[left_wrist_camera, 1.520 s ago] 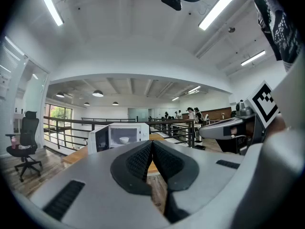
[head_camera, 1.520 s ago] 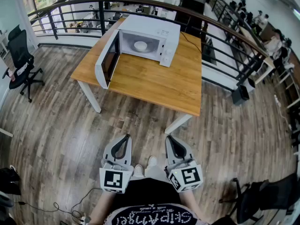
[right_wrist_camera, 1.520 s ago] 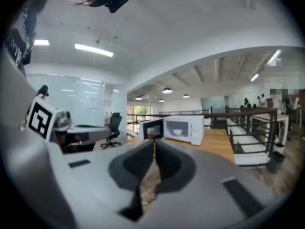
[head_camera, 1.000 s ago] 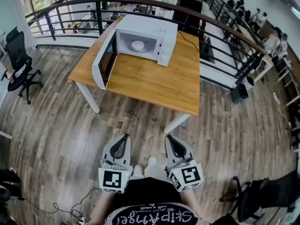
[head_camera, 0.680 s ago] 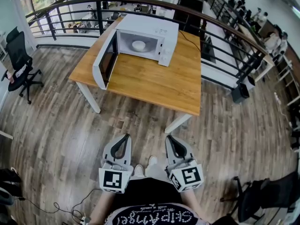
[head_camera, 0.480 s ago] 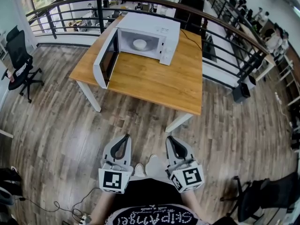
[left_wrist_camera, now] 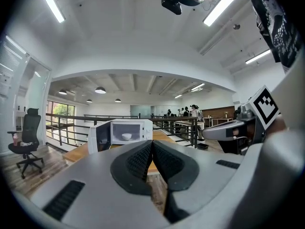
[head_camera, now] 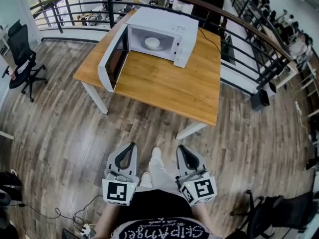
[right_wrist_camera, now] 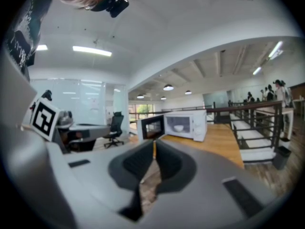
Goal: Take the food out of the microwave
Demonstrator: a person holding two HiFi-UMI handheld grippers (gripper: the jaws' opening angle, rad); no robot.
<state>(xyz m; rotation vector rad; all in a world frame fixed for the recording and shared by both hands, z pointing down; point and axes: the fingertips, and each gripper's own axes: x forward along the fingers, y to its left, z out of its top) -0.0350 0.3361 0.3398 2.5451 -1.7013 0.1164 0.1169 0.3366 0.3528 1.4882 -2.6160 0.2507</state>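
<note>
We hold both grippers low in front of us, side by side above the wooden floor (head_camera: pixel 60 133) and well apart from the surface (head_camera: pixel 169 86). The left gripper (head_camera: pixel 132 145) has its fingers (left_wrist_camera: pixel 137 160) pressed together with nothing between them. The right gripper (head_camera: pixel 180 147) is the same, its fingers (right_wrist_camera: pixel 167 162) closed on nothing. Both point roughly level toward the surface, and our white shoes (head_camera: pixel 156 153) show between them in the head view.

The microwave (head_camera: pixel 167 24) stands at the far side of the surface. Its door (head_camera: pixel 113 59) is swung wide open to the left, reaching toward the surface's left edge. The white bowl (head_camera: pixel 152 43) sits inside the lit cavity, about in its middle; we cannot tell what it contains. Both gripper views show the open microwave and the bowl beyond the closed fingertips.

A dark railing (head_camera: pixel 239 29) curves behind the surface. A black office chair (head_camera: pixel 22 59) stands on the floor far to the left, and people sit at desks beyond the railing on the right.
</note>
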